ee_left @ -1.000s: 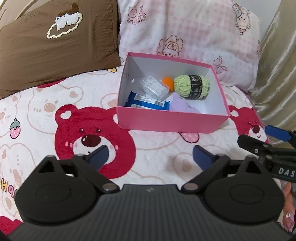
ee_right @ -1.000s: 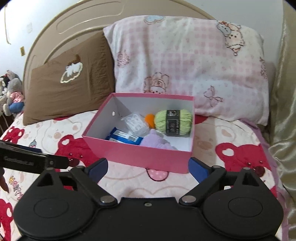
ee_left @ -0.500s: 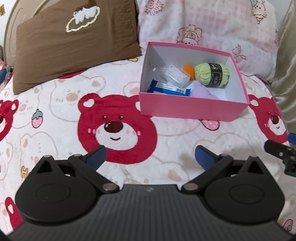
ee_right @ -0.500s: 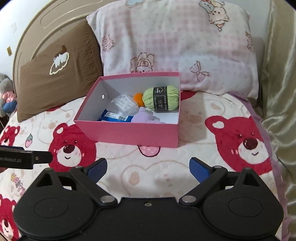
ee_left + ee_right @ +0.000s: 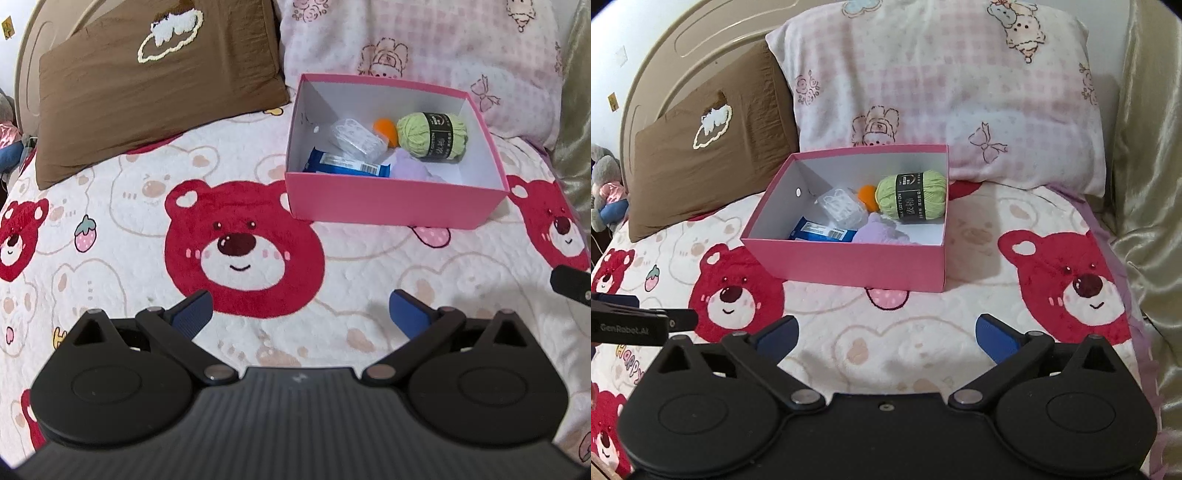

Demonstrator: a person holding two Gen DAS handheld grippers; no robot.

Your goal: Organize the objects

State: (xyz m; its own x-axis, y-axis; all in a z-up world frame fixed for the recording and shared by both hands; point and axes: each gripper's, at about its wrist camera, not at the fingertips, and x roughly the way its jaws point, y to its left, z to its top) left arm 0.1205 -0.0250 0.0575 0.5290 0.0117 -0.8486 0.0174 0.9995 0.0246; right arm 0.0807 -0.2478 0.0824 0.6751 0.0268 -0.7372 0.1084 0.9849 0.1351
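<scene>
Both tools are hovering over a bed covered in a bear-print blanket (image 5: 110, 229). The left tool (image 5: 300, 314) is standing wide with nothing between its blue fingers (image 5: 192, 314). The right tool (image 5: 886, 334) is opening its jaws, already wide, and nothing is lying between them either. Ahead of both tools, well apart from the fingertips, a pink box (image 5: 849, 264) is sitting on the blanket, ahead and to the right of the left tool. Inside it are lying a green ball of yarn (image 5: 912, 197), an orange ball (image 5: 867, 195), a clear plastic case (image 5: 842, 208), a blue packet (image 5: 822, 232) and something soft and lilac (image 5: 881, 232). Beyond the box, a brown pillow (image 5: 147, 88) and a pink checked pillow (image 5: 942, 85) are leaning against the headboard (image 5: 683, 48).
</scene>
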